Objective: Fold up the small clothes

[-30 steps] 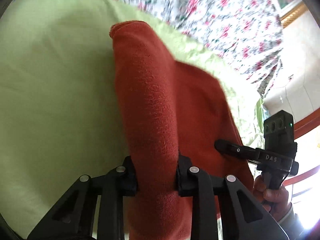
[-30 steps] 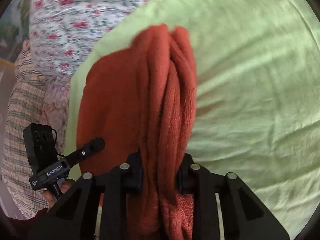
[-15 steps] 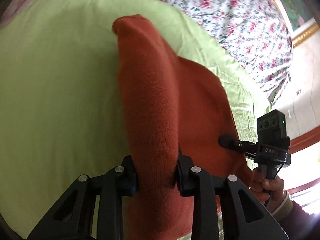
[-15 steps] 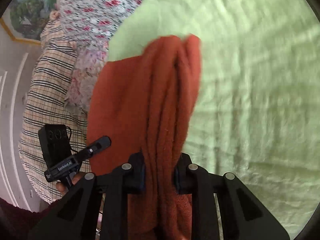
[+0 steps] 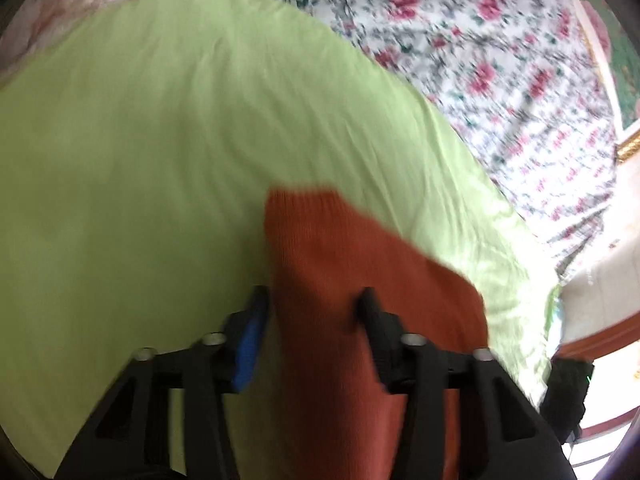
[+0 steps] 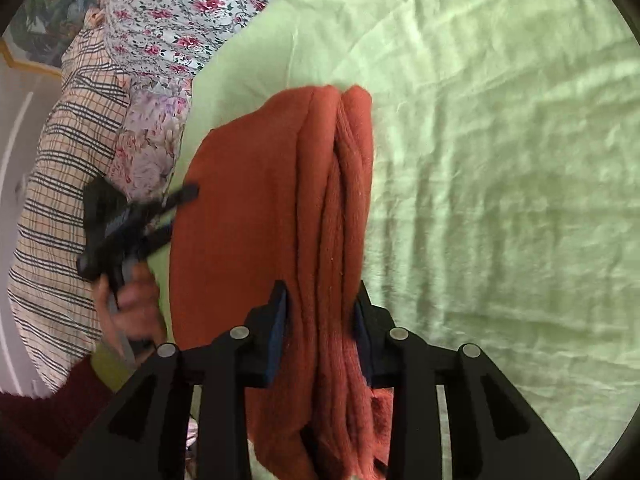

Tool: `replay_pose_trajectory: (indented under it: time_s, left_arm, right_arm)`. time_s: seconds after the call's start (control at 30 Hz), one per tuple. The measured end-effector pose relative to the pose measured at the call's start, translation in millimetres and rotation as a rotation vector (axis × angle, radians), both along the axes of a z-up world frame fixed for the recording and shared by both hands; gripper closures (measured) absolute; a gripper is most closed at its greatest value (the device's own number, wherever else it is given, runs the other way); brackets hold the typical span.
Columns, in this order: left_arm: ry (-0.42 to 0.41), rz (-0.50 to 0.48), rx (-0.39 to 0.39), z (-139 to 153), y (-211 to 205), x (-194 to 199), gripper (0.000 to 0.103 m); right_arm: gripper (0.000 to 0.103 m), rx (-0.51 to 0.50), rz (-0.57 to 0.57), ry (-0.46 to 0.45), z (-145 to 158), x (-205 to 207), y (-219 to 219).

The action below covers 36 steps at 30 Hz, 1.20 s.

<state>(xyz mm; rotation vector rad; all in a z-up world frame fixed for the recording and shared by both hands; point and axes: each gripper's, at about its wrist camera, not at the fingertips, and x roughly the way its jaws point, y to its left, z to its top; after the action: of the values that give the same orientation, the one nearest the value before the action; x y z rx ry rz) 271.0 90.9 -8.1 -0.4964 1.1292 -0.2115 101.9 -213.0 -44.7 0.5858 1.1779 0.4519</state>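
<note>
A rust-red knitted garment [image 6: 256,216] lies folded in layers on a light green sheet [image 6: 500,160]. My right gripper [image 6: 320,304] is shut on its bunched layered edge. In the left wrist view the garment [image 5: 344,304] runs between the jaws of my left gripper [image 5: 314,306], which stand apart, with a gap showing at the blue left pad [image 5: 246,344]. The left gripper also shows in the right wrist view [image 6: 136,220], jaws parted at the garment's left edge.
A floral bedspread [image 5: 480,60] lies beyond the green sheet. A checked cloth [image 6: 68,184] and floral pillows [image 6: 152,152] lie at the left. A wooden bed edge [image 5: 592,332] shows at the right.
My left gripper has opened and let go of the garment's fold, which has dropped lower onto the sheet. My right gripper keeps its grip.
</note>
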Motion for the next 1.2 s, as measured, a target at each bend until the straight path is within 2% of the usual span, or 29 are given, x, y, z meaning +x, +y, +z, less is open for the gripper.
replay_pose_trajectory:
  time_s: [0.07,0.13,0.2,0.37,0.53,0.67,0.8,0.83,0.87,0.93,1.0,1.07,1.13,1.2]
  left_arm:
    - [-0.002,0.016,0.015,5,11,10,0.066]
    - [-0.02,0.02,0.031,15,11,10,0.06]
    - [-0.039,0.013,0.047,25,10,-4,0.045]
    - [-0.03,-0.034,0.105,32,3,-63,0.042]
    - [0.008,-0.077,0.12,28,-10,-115,0.041]
    - [0.03,-0.085,0.123,21,-17,-137,0.04]
    - [0.052,-0.085,0.118,16,-23,-137,0.04]
    - [0.056,-0.083,0.126,16,-25,-137,0.04]
    - [0.057,-0.082,0.132,17,-25,-136,0.04]
    - [0.05,-0.077,0.131,21,-25,-135,0.04]
    - [0.045,-0.072,0.132,22,-24,-134,0.039]
    - [0.056,-0.072,0.137,19,-25,-130,0.039]
    - [0.08,-0.077,0.152,11,-32,-126,0.039]
    - [0.094,-0.08,0.184,4,-36,-125,0.038]
  right_arm:
    - [0.07,-0.024,-0.004,-0.018,8,-3,-2]
    - [0.07,-0.044,-0.012,-0.04,17,-5,-3]
    - [0.07,-0.053,-0.017,-0.071,28,-9,-5]
    - [0.07,-0.056,-0.004,-0.108,42,-17,2]
    - [0.07,-0.098,-0.002,-0.075,34,-14,14]
    - [0.07,-0.108,-0.006,-0.05,22,-9,21]
    - [0.072,-0.132,-0.014,-0.018,9,-5,25]
    - [0.076,-0.127,-0.023,-0.01,7,-4,25]
    - [0.094,-0.125,-0.028,-0.011,7,-4,26]
    - [0.094,-0.101,-0.037,-0.044,22,-10,24]
    - [0.094,-0.047,-0.036,-0.128,47,-18,22]
    - [0.094,-0.104,-0.029,-0.169,60,-21,23]
    - [0.094,-0.166,-0.02,-0.109,41,-14,20]
    - [0.094,-0.176,-0.037,-0.024,11,-10,14]
